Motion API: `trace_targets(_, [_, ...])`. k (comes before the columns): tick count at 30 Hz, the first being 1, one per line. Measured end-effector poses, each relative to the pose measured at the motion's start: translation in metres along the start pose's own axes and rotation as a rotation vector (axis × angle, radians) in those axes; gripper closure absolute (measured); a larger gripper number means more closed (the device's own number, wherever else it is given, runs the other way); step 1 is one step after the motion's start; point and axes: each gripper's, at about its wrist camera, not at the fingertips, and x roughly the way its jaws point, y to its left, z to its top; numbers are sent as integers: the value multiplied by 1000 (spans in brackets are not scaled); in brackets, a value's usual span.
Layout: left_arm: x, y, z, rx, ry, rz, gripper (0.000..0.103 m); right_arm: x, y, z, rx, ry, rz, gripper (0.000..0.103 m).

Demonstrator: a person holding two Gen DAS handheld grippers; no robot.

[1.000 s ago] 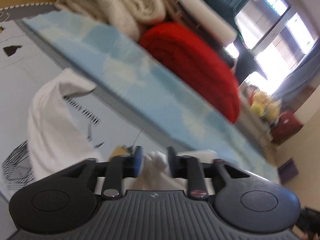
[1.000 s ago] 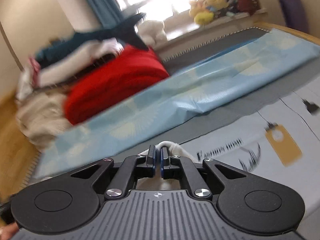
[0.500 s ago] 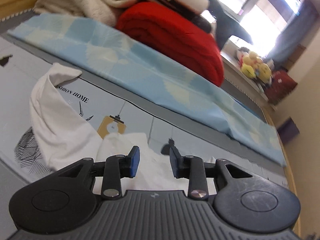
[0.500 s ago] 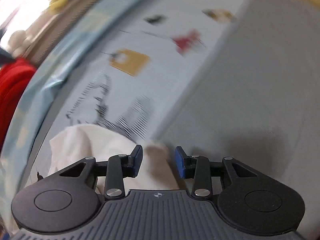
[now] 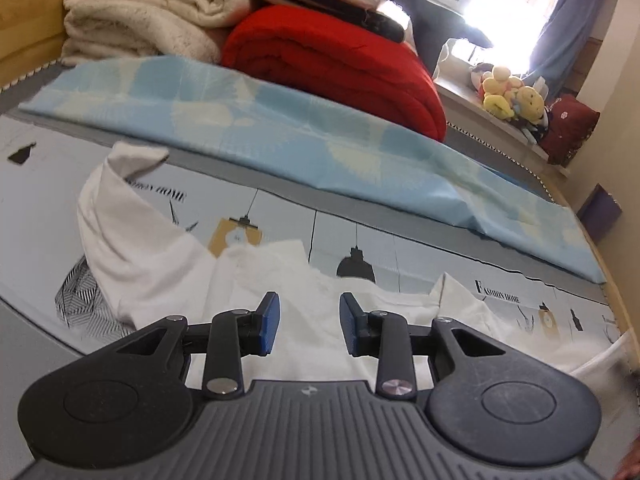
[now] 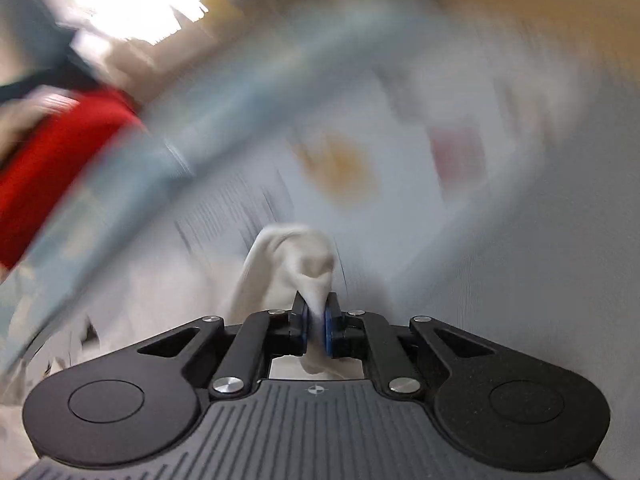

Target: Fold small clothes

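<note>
So the white garment [image 5: 168, 264] is lying crumpled on the printed bed sheet [image 5: 420, 256] — the one with the lamp silhouettes and lettering on it. One part of it stands up in a curl toward the left of the left wrist view, and the rest spreads flat and wrinkly just in front of the left gripper [image 5: 308, 322].

The left gripper has its blue pads apart, and nothing is pinched between them. The white cloth shows through the gap, but the pads aren't touching it as far as I can see.

The right gripper [image 6: 316, 326] is a different story — its jaws are closing and its pads are pressed on a bunched-up fold of the white garment [image 6: 296, 264], which puffs out above the fingertips and pokes out below them too. That view is really smeared, so beyond the cloth in the grip I can only make out rough colours of the sheet.

Behind the garment there's a folded light blue cloth [image 5: 280, 120] stretched across the bed, and past that a red blanket [image 5: 332, 64] with a cream blanket [image 5: 148, 12] stacked beside it. Some yellow plush toys [image 5: 512, 96] sit on the window sill at the far right, next to a dark red bag [image 5: 572, 128], with a blue curtain [image 5: 576, 20] hanging above them.
</note>
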Motion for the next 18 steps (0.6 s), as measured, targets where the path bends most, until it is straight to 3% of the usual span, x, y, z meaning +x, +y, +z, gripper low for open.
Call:
trace_targets(2, [5, 2, 0, -7, 23, -5, 67, -27, 12, 1, -156, -220, 33, 96])
trace_targets(3, [8, 4, 0, -14, 35, -14, 67, -32, 14, -6, -212, -266, 25, 95])
trace_targets(4, [10, 4, 0, -19, 46, -19, 67, -29, 14, -14, -249, -247, -10, 95])
trace_targets(5, [12, 5, 1, -19, 50, -20, 67, -18, 11, -22, -274, -176, -69, 94])
trace_targets(7, [15, 6, 2, -21, 53, -21, 67, 25, -10, -44, -268, 143, -202, 93])
trace_targets(9, [17, 8, 2, -36, 62, -26, 67, 55, -45, -65, -149, 448, -291, 93])
trace_targets(11, [18, 10, 2, -50, 72, -34, 67, 54, -73, -65, 48, 535, -279, 88])
trace_targets(13, [20, 10, 0, -46, 82, -33, 67, 39, -85, -45, 173, 448, -236, 88])
trace_targets(14, [21, 9, -1, -44, 87, -31, 67, 29, -87, -33, 194, 355, -224, 86])
trace_targets(17, [26, 9, -5, -49, 105, -29, 67, 22, -88, -3, 150, 110, -222, 67])
trace_targets(18, [28, 9, -6, -52, 111, -29, 67, 30, -92, 2, 108, 92, -218, 61])
